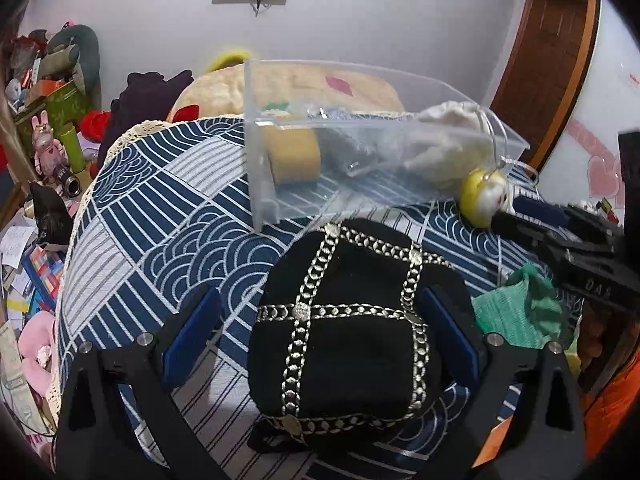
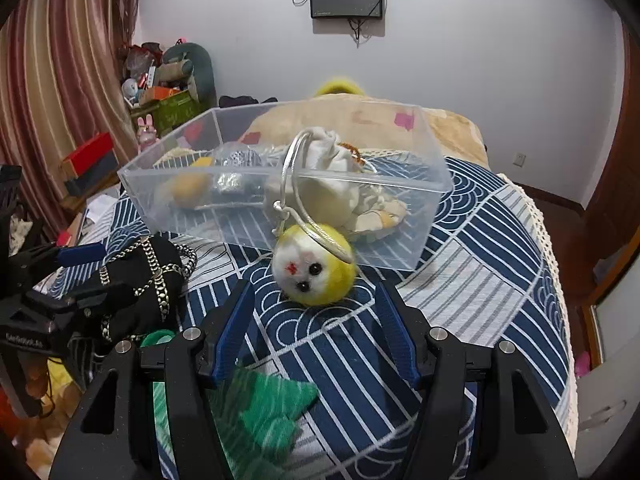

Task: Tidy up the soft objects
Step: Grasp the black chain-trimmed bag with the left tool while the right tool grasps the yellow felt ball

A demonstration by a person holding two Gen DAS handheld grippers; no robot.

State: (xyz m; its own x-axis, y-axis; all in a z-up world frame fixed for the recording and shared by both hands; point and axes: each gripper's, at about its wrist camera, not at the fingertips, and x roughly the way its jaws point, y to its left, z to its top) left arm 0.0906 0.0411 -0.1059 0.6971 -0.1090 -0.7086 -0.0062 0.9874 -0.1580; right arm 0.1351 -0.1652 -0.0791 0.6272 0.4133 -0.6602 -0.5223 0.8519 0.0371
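A black pouch with silver chain trim [image 1: 344, 320] lies on the blue patterned table between the open fingers of my left gripper [image 1: 320, 324]; it also shows in the right wrist view [image 2: 140, 280]. A yellow plush ball with a white face [image 2: 314, 268] lies before my open right gripper [image 2: 316, 320], its silver cord looped over the rim of a clear plastic bin [image 2: 436, 184]. The bin holds a white drawstring bag [image 2: 328, 152], a yellow sponge-like piece [image 1: 294, 154] and a silvery item. A green cloth [image 2: 260, 408] lies under the right gripper.
The round table has a blue wave-pattern cloth [image 2: 480, 280] with a lace edge. A beige blanket-covered bed [image 2: 448, 124] stands behind. Cluttered boxes and toys [image 2: 168, 92] fill the far left corner. A striped curtain [image 2: 60, 60] hangs left. A wooden door [image 1: 548, 72] is to the right.
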